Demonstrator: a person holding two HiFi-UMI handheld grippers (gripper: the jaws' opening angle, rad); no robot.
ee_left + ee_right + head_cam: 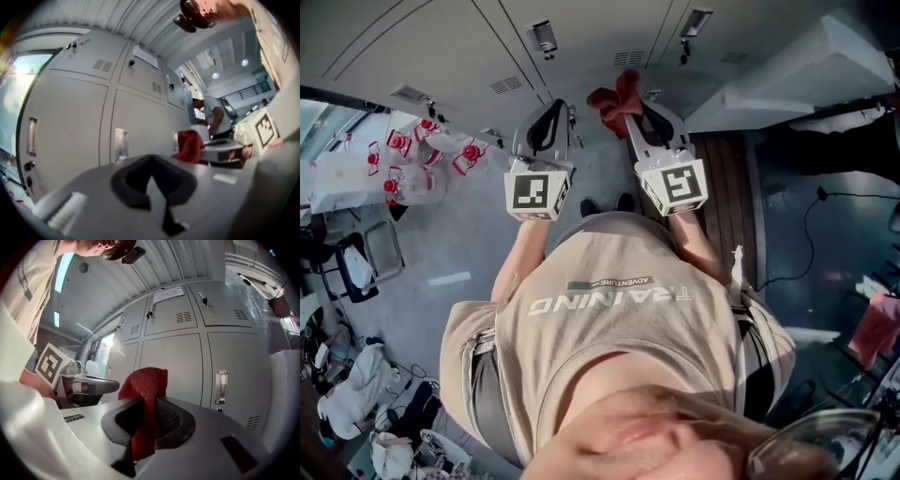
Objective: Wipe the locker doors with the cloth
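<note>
Red cloth (145,385) is pinched tight between the jaws of the right gripper (630,111). Its top bunches up above them, close in front of the grey locker doors (441,47). The left gripper (150,159) is held up beside it, and its jaws meet at the tips with nothing between them.

All the locker doors are shut. One upper door has a white paper (167,293) stuck on it, and a small key (204,300) hangs in the lock of the door next to it. A lower door has a shiny handle (221,386).

On the left by the lockers is a bunch of clear bottles with red caps (422,155) (what is inside them is too small to tell). A black cable (811,225) lies on the dark floor to the right, and a pink rag (877,328) sits near that edge. Another person (213,117) stands farther along the lockers.
</note>
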